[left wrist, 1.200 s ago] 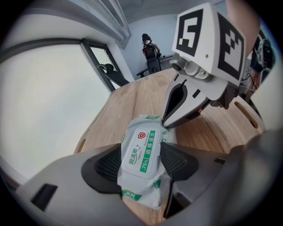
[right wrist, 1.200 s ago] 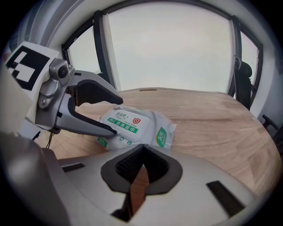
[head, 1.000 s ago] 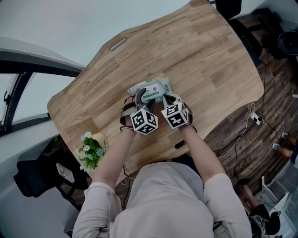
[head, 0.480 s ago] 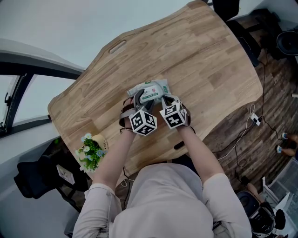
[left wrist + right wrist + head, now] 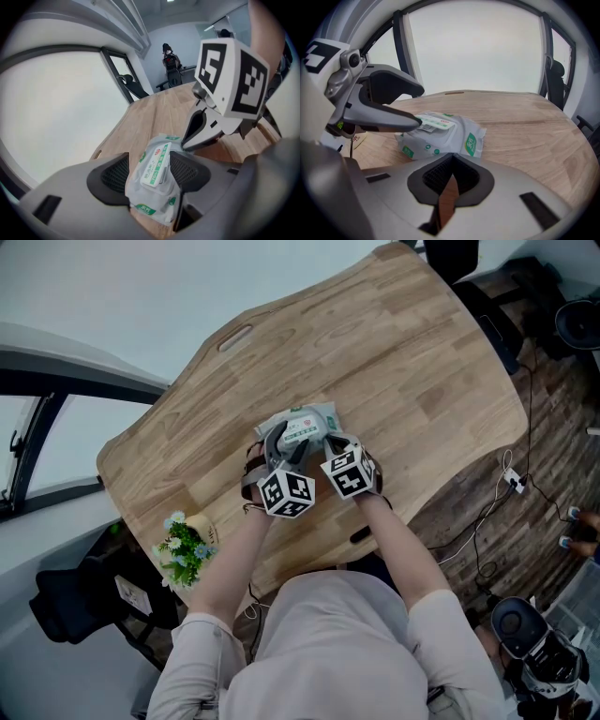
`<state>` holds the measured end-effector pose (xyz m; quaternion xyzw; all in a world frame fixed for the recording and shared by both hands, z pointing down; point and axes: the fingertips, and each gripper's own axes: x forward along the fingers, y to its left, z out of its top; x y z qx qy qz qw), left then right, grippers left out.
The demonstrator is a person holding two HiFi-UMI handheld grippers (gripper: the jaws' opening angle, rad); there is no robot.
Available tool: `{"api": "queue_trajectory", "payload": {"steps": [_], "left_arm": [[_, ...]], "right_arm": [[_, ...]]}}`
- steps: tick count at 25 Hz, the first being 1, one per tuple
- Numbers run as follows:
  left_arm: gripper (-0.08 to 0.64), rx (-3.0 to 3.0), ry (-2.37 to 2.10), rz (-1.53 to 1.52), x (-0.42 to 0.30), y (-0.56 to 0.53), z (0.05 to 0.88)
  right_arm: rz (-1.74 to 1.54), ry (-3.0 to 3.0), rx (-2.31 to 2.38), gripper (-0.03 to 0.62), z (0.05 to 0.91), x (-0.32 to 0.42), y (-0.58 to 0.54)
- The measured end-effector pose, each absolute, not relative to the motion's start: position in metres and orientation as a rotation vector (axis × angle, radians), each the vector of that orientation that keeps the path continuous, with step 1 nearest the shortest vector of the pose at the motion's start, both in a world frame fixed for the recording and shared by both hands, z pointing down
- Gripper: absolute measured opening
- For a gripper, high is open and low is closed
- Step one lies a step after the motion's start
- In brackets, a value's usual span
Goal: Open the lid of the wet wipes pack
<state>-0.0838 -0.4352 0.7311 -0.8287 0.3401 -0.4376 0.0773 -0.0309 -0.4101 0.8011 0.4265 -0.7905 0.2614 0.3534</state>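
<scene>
The wet wipes pack (image 5: 305, 422) lies on the wooden table (image 5: 403, 362) just ahead of both grippers. It is a grey-white soft pack (image 5: 157, 180) with a white, green-printed lid (image 5: 157, 165) on top. In the left gripper view, my left gripper (image 5: 150, 173) has its two pads against the pack's sides, and the pack is crumpled between them. My right gripper (image 5: 449, 176) sits just short of the pack's (image 5: 445, 133) near edge, its jaws together with nothing between them. In the right gripper view one left finger (image 5: 389, 117) reaches over the lid (image 5: 436, 123), which lies flat as far as I can see.
A small pot of flowers (image 5: 186, 540) stands at the table's near left edge. A slot handle (image 5: 236, 335) is cut into the far left edge. Cables (image 5: 506, 486) lie on the floor to the right. The right gripper's marker cube (image 5: 232, 77) looms close beside the pack.
The left gripper's marker cube has shifted slightly toward the person. The pack and the right gripper have barely moved.
</scene>
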Motion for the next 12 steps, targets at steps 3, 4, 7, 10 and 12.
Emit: {"api": "queue_trajectory", "payload": {"steps": [3, 4, 7, 10, 12], "left_arm": [[0.284, -2.491, 1.049, -1.274, -0.084, -0.443, 0.722], [0.284, -2.492, 1.052, -1.269, -0.085, -0.444, 0.72], [0.281, -2.476, 1.077, -1.24, -0.087, -0.449, 0.713], [0.26, -2.446, 1.102, -1.226, -0.09, -0.457, 0.708], [0.25, -2.438, 1.105, -1.225, -0.091, -0.461, 0.707]], "right_arm": [[0.68, -2.045, 1.103, -0.003, 0.802, -0.03, -0.411], [0.682, -2.045, 1.105, -0.003, 0.802, -0.03, -0.41], [0.689, -2.047, 1.11, -0.003, 0.802, -0.031, -0.41], [0.695, -2.045, 1.119, -0.003, 0.801, -0.031, -0.41], [0.701, -2.043, 1.125, -0.003, 0.801, -0.03, -0.41]]}}
